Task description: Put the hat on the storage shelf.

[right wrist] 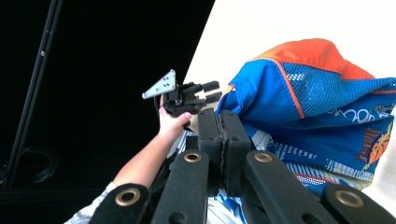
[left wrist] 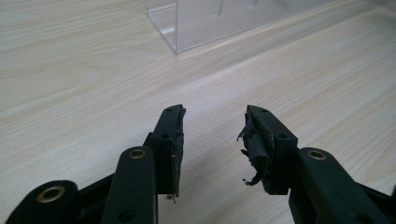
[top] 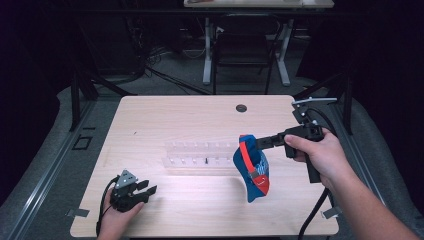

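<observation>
Right gripper reached in level, jaws pinching the blue-orange mesh bag, dangling over the wooden table. Left gripper rested there, jaws spread.

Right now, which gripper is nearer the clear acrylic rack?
Right. The right gripper holds the blue-and-orange bag hanging at the clear rack's right end. The left gripper rests open on the table, short of the rack's left end.
</observation>
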